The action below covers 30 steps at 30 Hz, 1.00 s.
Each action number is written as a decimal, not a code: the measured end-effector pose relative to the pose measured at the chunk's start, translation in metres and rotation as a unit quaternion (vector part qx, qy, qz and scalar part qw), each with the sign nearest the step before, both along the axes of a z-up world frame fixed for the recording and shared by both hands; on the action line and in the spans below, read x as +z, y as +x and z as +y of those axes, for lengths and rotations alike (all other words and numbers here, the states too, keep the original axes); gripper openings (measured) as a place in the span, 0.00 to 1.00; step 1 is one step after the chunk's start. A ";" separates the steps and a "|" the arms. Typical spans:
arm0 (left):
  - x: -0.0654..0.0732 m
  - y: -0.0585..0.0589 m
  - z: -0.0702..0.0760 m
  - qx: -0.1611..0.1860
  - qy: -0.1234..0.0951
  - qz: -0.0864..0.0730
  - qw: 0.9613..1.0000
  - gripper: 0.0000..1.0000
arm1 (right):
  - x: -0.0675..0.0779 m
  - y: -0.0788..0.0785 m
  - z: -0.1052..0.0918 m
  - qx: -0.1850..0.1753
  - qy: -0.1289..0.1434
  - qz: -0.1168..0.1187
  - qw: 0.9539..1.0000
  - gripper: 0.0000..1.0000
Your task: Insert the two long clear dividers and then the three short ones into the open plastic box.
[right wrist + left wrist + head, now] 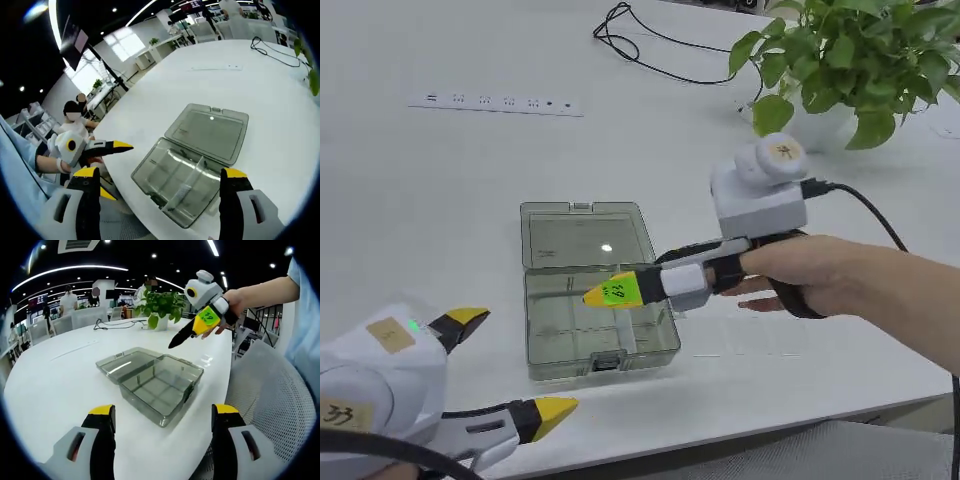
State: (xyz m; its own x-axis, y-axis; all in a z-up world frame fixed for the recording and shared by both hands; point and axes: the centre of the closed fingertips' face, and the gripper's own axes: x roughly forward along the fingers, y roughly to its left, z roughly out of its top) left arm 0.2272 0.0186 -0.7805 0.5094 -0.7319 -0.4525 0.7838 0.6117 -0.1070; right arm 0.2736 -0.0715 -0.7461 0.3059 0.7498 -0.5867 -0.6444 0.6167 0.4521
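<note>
The open clear plastic box [570, 364] lies in the middle of the white table, lid folded flat toward the back. Clear dividers [196, 165] stand inside it: one runs the box's length and another crosses it. More faint clear pieces [755, 337] lie on the table right of the box. My right gripper [612, 293] hovers over the box's right half; in its own view the right gripper [163, 175] is open with nothing between its fingers. My left gripper [510, 363] is open and empty at the near left table edge, short of the box [145, 407].
A potted plant [860, 60] stands at the back right, with a black cable [650, 45] beside it. A white power strip [495, 103] lies at the back left. The table's front edge [720, 425] runs close behind both grippers.
</note>
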 end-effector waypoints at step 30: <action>-0.014 0.031 0.072 0.065 0.070 0.052 0.994 0.78 | 0.001 -0.035 -0.086 0.020 -0.071 -0.163 0.984 1.00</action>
